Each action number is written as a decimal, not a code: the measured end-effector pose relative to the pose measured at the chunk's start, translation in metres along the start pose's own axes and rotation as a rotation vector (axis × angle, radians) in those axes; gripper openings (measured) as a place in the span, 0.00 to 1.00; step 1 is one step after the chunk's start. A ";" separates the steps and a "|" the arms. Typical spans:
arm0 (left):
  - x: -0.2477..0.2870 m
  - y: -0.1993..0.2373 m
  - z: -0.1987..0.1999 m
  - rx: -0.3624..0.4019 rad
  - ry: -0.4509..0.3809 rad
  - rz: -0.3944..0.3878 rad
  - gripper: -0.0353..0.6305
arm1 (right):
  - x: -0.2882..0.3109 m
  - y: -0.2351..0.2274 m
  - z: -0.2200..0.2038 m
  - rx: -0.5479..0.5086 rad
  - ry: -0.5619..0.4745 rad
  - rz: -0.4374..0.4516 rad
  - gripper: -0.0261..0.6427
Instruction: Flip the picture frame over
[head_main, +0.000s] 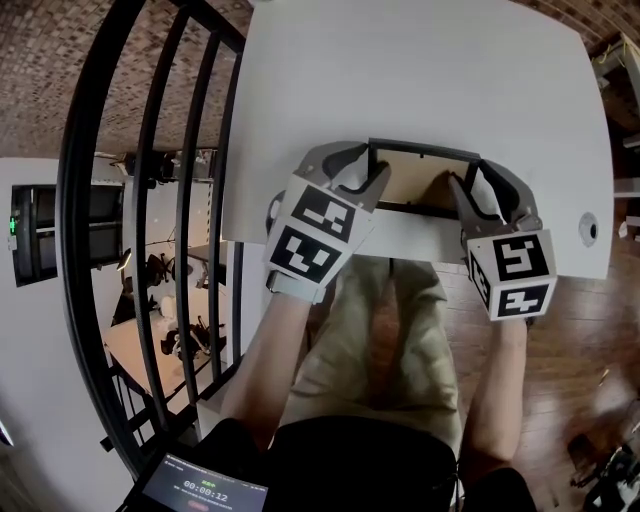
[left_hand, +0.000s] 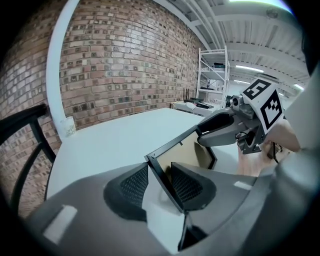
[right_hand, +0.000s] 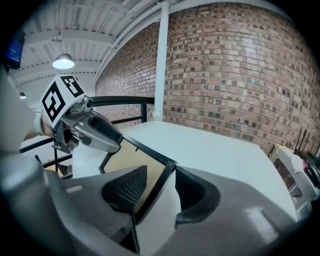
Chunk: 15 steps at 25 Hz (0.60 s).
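Observation:
A black picture frame (head_main: 415, 180) lies near the front edge of the white table (head_main: 420, 80), its brown backing up. My left gripper (head_main: 365, 168) is at the frame's left end and my right gripper (head_main: 472, 185) at its right end. In the left gripper view the left gripper (left_hand: 157, 175) is open, the frame's end bar (left_hand: 167, 185) running between the jaws with a white gap on one side. The right gripper (right_hand: 162, 175) is open too, and the other end bar (right_hand: 157, 190) crosses between its jaws. Each view shows the other gripper at the far end of the frame.
A black metal railing (head_main: 150, 200) stands just left of the table. The table's front edge runs close under both grippers, with the person's legs below it. A cable hole (head_main: 588, 228) sits at the table's right. Brick wall and a white pillar (right_hand: 160, 60) stand behind.

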<state>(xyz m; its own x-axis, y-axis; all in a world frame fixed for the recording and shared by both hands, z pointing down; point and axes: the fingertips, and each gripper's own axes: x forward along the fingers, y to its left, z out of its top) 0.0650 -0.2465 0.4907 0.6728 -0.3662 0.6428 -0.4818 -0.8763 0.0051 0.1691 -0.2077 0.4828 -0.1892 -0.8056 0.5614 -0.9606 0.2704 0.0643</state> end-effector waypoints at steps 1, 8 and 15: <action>0.003 0.001 -0.001 -0.003 0.003 -0.004 0.29 | 0.003 -0.001 -0.001 0.004 0.004 0.001 0.28; 0.017 0.010 -0.002 -0.032 0.009 -0.029 0.29 | 0.020 -0.008 -0.006 0.059 0.016 0.031 0.29; 0.031 0.015 -0.004 -0.033 0.037 -0.059 0.29 | 0.032 -0.015 -0.014 0.137 0.047 0.071 0.29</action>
<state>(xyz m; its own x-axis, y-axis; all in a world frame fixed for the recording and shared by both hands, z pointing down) 0.0763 -0.2691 0.5138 0.6795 -0.3014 0.6689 -0.4601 -0.8852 0.0685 0.1800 -0.2303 0.5119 -0.2510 -0.7608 0.5985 -0.9645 0.2488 -0.0883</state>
